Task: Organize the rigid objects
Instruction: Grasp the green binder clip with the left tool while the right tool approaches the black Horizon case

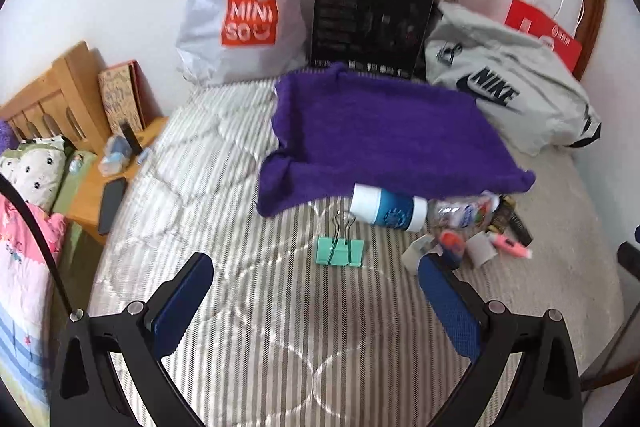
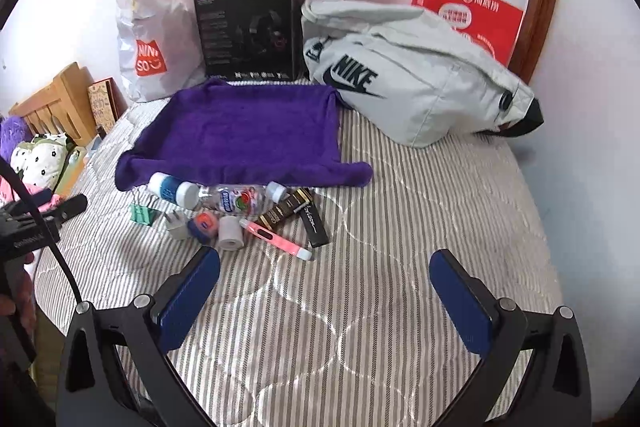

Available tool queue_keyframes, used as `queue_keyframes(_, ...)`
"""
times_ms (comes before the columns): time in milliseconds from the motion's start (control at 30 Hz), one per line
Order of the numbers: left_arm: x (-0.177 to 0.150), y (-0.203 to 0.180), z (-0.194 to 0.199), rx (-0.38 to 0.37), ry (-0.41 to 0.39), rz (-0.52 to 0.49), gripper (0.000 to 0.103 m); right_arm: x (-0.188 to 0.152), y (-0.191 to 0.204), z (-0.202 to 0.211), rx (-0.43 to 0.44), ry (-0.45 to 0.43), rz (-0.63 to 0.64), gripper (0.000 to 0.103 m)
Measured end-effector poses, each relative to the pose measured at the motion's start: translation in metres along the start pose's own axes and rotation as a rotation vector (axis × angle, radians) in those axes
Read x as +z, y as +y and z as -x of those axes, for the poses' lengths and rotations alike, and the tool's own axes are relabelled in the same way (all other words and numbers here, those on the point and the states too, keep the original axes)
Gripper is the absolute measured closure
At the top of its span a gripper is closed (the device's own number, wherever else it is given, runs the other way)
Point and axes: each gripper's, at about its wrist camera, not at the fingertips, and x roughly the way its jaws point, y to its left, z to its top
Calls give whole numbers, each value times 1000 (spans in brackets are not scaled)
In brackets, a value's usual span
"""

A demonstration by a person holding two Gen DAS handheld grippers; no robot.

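Observation:
A purple towel lies flat on the striped bed. Along its near edge lie small objects: a green binder clip, a blue-and-white bottle, a clear plastic bottle, a pink pen, a white tape roll, an orange-blue item, a white plug and two dark tubes. My left gripper is open just short of the clip. My right gripper is open, nearer than the pen.
Against the wall stand a Miniso bag, a black box, a grey Nike bag and red paper bags. A wooden nightstand with a phone and pillows is at the left.

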Motion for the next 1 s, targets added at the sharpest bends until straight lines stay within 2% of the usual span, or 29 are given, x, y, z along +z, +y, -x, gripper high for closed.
queue_keyframes(133,-6,-4,-29,-13,16,-17,1,-2,-5,-20,33,21,-23,0)
queue_keyframes(367,-15,-17,-63,0,32,-111,3,-1,-13,-55,42,49,-48,0)
queue_keyframes(500,-16,-16,-83,-14,61,-101,11,-2,-17,-69,35,69,-44,0)
queue_keyframes(567,-16,-14,-90,-12,65,-91,25,-3,-20,-76,36,79,-51,0)
queue_keyframes(667,-16,-9,-98,-44,79,-67,36,-2,-24,-83,37,80,-57,0)
queue_keyframes(700,-16,-9,-97,-49,68,-72,36,-2,-26,-85,37,80,-54,0)
queue_keyframes(867,-17,-12,-95,-69,55,-89,63,-2,-33,-98,81,60,-57,1)
queue_keyframes(1000,-18,-17,-94,-44,53,-118,63,0,-37,-112,173,47,-92,7)
